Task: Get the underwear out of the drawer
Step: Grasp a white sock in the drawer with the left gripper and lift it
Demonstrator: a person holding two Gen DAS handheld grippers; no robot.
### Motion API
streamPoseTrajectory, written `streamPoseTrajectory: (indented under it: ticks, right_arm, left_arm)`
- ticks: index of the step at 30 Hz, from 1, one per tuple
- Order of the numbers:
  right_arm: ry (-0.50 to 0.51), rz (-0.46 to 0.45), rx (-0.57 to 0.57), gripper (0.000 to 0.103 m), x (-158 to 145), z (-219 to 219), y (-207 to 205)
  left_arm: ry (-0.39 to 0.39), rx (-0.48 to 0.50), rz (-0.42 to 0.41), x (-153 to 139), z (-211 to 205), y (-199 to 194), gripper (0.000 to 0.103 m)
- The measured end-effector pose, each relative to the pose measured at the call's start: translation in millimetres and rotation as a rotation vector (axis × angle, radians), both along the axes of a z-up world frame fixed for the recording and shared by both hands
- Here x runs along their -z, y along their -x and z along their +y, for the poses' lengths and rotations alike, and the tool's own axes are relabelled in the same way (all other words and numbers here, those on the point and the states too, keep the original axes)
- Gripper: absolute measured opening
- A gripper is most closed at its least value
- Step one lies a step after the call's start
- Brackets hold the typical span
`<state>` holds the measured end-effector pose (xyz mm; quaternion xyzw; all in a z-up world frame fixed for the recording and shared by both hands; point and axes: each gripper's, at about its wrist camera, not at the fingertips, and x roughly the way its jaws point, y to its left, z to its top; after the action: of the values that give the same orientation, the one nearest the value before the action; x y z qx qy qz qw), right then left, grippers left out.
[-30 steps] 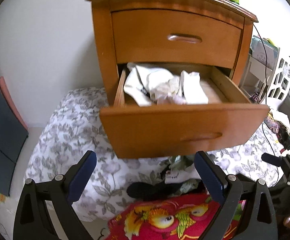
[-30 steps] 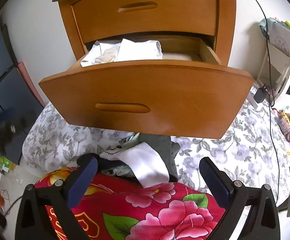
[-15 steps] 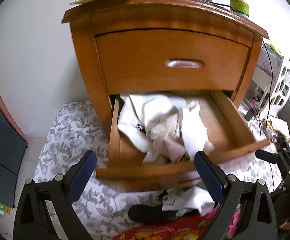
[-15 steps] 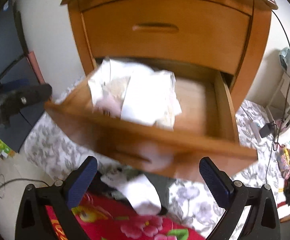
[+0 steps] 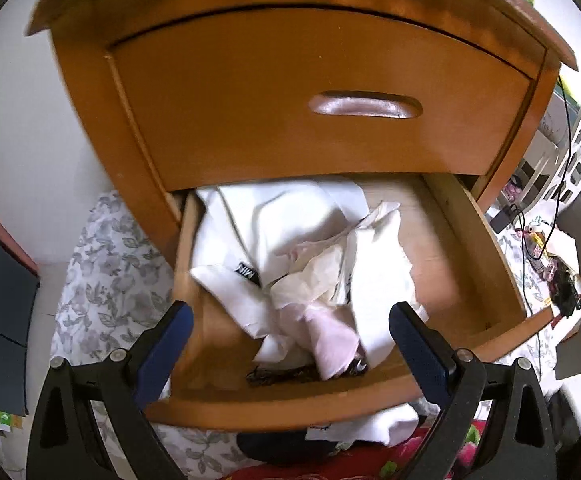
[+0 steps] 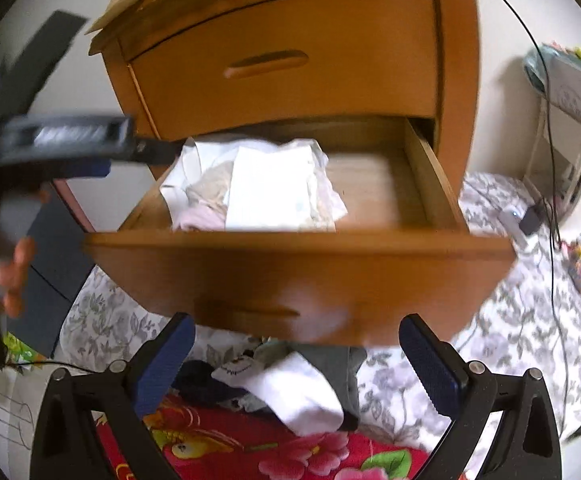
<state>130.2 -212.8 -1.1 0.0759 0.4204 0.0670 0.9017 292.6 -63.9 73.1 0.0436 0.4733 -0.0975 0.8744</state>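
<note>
Your left gripper (image 5: 290, 338) hangs spread wide and empty over the open lower wooden drawer (image 5: 486, 256). The crumpled pile of white and pale pink underwear (image 5: 310, 264) lies just ahead of it and between its blue fingertips (image 5: 166, 344), untouched. Your right gripper (image 6: 296, 354) is also spread and empty, lower, in front of the drawer's front panel; the pile sits above and beyond it.

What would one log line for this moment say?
phase: reach | left gripper: open, over open drawer | right gripper: open, empty, outside | underwear: piled in drawer, ungrasped
</note>
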Motion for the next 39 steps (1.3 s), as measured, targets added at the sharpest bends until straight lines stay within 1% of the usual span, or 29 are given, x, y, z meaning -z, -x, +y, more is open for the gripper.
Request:
streamPoseTrajectory:
  ticks: [5, 9, 10, 11, 14, 15, 17, 20, 23, 25, 27, 30, 31, 34, 35, 39]
  right_arm:
    - [-0.017, 0.071, -0.054, 0.103, 30, 9, 3]
    - [-0.023, 0.068, -0.069, 0.103, 34, 10, 1]
    - [-0.029, 0.067, -0.065, 0.103, 35, 7, 1]
    - [-0.031, 0.066, -0.057, 0.103, 35, 5, 2]
    - [-0.039, 0.072, -0.041, 0.103, 36, -2, 1]
    - [-0.043, 0.073, -0.042, 0.103, 36, -2, 1]
    - [-0.049, 0.075, -0.044, 0.103, 38, -3, -1]
    - [-0.056, 0.077, -0.047, 0.103, 40, -4, -2]
    - [-0.061, 0.076, -0.046, 0.103, 40, -6, -1]
    - [-0.063, 0.075, -0.047, 0.103, 40, -6, -1]
    - [-0.065, 0.073, -0.048, 0.103, 39, -7, -1]
    - [-0.066, 0.074, -0.047, 0.103, 39, -7, -1]
    - [-0.065, 0.074, -0.048, 0.103, 39, -7, -1]
    - [-0.062, 0.074, -0.047, 0.103, 38, -7, -1]
    - [-0.062, 0.075, -0.046, 0.103, 38, -7, -1]
    - [-0.057, 0.076, -0.045, 0.103, 37, -7, 0]
  left_arm:
    - [0.059, -0.015, 0.062, 8, -11, -26, 0.098]
    - [0.082, -0.010, 0.095, 17, -24, -41, 0.097]
    - [0.092, -0.007, 0.101, 19, -28, -44, 0.092]
    - [0.107, 0.003, 0.107, 20, -33, -48, 0.084]
    - [0.125, 0.027, 0.118, 23, -45, -58, 0.075]
    - [0.123, 0.035, 0.115, 24, -51, -60, 0.073]
    - [0.111, 0.059, 0.115, 27, -62, -63, 0.061]
    - [0.102, 0.076, 0.135, 34, -71, -65, 0.049]
    - [0.099, 0.097, 0.134, 36, -77, -63, 0.039]
    - [0.113, 0.117, 0.133, 36, -79, -59, 0.035]
    - [0.117, 0.145, 0.133, 36, -83, -54, 0.034]
    - [0.087, 0.162, 0.136, 40, -89, -50, 0.030]
    - [0.083, 0.166, 0.142, 42, -91, -50, 0.027]
    - [0.072, 0.150, 0.141, 47, -91, -49, 0.012]
    - [0.069, 0.144, 0.136, 47, -89, -49, 0.009]
    - [0.086, 0.121, 0.099, 46, -83, -41, 0.006]
